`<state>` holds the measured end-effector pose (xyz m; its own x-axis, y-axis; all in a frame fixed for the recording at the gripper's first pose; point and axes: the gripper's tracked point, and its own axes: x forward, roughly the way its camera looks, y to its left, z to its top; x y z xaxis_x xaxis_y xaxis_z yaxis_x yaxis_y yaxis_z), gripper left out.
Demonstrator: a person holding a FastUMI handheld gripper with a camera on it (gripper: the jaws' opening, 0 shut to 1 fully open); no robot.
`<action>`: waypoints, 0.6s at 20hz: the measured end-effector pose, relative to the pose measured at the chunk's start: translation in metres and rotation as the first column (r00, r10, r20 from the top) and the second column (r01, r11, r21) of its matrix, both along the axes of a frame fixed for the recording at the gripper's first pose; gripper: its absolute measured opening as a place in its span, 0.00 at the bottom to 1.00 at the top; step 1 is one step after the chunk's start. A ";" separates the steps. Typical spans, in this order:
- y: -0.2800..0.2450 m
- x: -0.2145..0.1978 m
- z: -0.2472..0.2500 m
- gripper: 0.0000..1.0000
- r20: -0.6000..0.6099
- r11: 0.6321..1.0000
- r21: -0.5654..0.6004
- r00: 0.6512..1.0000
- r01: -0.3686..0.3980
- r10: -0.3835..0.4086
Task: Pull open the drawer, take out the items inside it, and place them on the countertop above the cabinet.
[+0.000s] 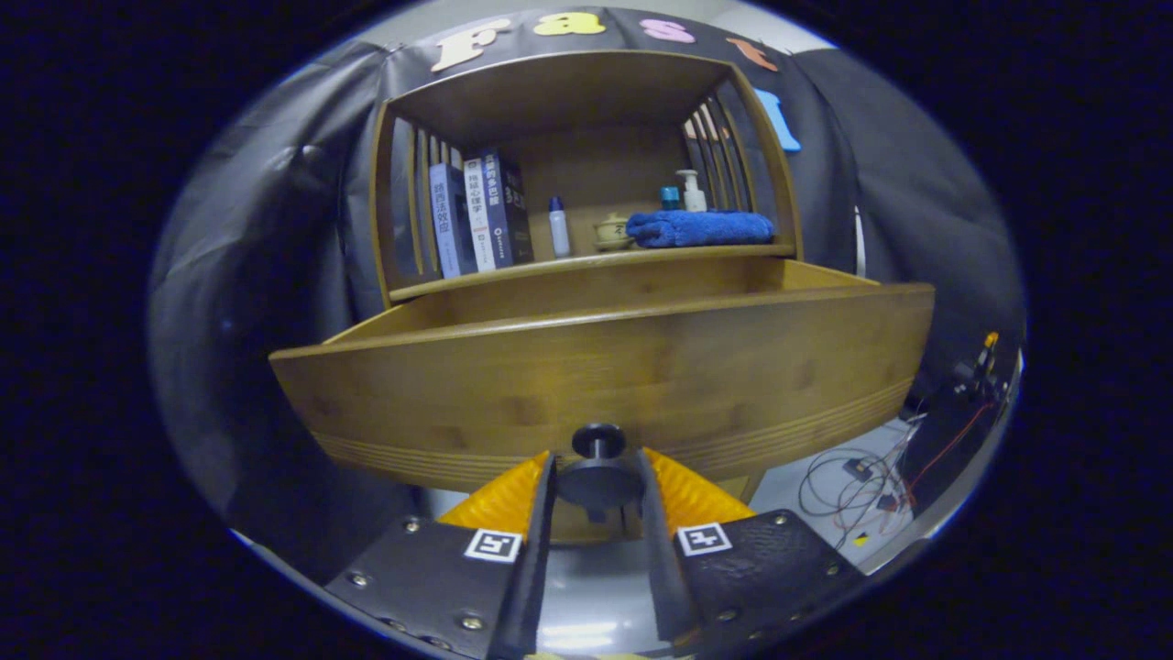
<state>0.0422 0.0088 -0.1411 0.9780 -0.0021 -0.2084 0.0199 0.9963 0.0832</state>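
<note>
Between claw (597, 477) fingers, black drawer knob (599, 442), bamboo drawer (605, 376) open, labels illegible

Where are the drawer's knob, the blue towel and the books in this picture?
drawer knob (598, 477): gripper view, on its round black head, between the gripper (597, 472) fingers, which press on it.
blue towel (701, 228): gripper view, on the middle of its folded bulk.
books (481, 220): gripper view, on a middle spine.
</note>
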 end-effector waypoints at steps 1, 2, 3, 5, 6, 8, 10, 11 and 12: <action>0.000 -0.002 -0.003 0.56 -0.013 1.000 -0.003 1.000 0.004 -0.004; 0.000 -0.006 -0.002 0.61 -0.020 1.000 -0.009 1.000 0.007 -0.008; 0.000 -0.009 0.003 0.70 -0.019 1.000 -0.008 1.000 0.008 -0.008; 0.004 -0.016 0.015 0.79 -0.003 1.000 -0.001 1.000 0.004 -0.004; 0.003 -0.020 0.024 0.84 0.001 1.000 -0.012 1.000 0.011 -0.011; 0.008 -0.027 0.045 0.92 0.025 0.999 -0.033 1.000 0.004 -0.003; 0.009 -0.030 0.063 0.95 0.026 0.998 -0.066 1.000 0.008 -0.006; 0.009 -0.031 0.073 0.96 0.027 0.996 -0.088 1.000 0.014 -0.012; 0.008 -0.031 0.081 0.96 0.022 0.994 -0.107 1.000 0.022 -0.020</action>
